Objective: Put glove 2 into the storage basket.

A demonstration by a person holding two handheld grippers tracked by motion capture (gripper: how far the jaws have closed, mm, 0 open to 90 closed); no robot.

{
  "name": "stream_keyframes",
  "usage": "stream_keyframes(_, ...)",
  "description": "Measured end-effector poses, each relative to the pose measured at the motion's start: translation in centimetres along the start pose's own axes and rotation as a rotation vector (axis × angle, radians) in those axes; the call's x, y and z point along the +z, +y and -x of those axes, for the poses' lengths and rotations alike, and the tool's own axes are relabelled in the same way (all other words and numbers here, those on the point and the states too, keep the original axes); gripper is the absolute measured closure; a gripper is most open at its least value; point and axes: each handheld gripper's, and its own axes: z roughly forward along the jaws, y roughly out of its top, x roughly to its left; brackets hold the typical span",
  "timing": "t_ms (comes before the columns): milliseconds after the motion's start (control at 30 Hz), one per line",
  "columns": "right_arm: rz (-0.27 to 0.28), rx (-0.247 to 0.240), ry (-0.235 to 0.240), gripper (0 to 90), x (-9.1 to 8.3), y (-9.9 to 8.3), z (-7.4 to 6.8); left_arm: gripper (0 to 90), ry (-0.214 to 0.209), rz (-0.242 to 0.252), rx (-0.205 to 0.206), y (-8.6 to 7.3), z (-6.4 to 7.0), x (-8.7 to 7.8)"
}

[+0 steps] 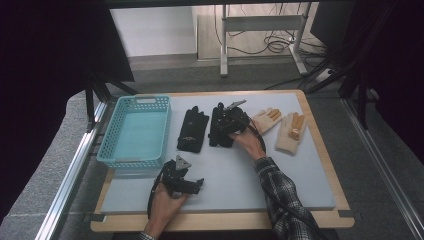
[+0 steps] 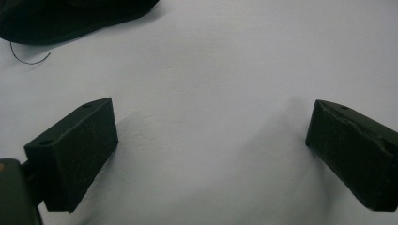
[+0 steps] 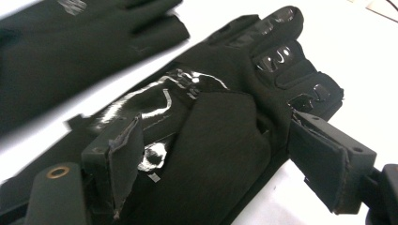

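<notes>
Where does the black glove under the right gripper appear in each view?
High view: black glove at table centre, right of its twin, under the right gripper.
Left gripper view: not identifiable; a dark glove edge sits at top left.
Right gripper view: glove fills the centre, between open jaws.
Shared landmark: the second black glove.

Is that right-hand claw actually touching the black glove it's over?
Touching. In the right gripper view, the right claw straddles the black glove, whose bunched fabric presses against the left finger; the other finger sits at its edge.
</notes>
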Motion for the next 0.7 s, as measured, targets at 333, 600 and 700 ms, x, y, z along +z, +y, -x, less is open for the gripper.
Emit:
stream_keyframes(333,-0.052,0.05,0.021,66.2,0.2,0.3,0.2,2.9,0.001,0.0,0.002,0.0,0.0,0.0)
stream_keyframes(600,-0.037,0.073,0.052,81.1,-1.5,0.3,0.5,2.9,0.0,0.001,-0.001,0.0,0.0,0.0)
stream_keyframes(700,-0.019,0.085,0.066,81.1,-2.2,0.4,0.4,2.9,0.0,0.001,-0.001,0.0,0.0,0.0)
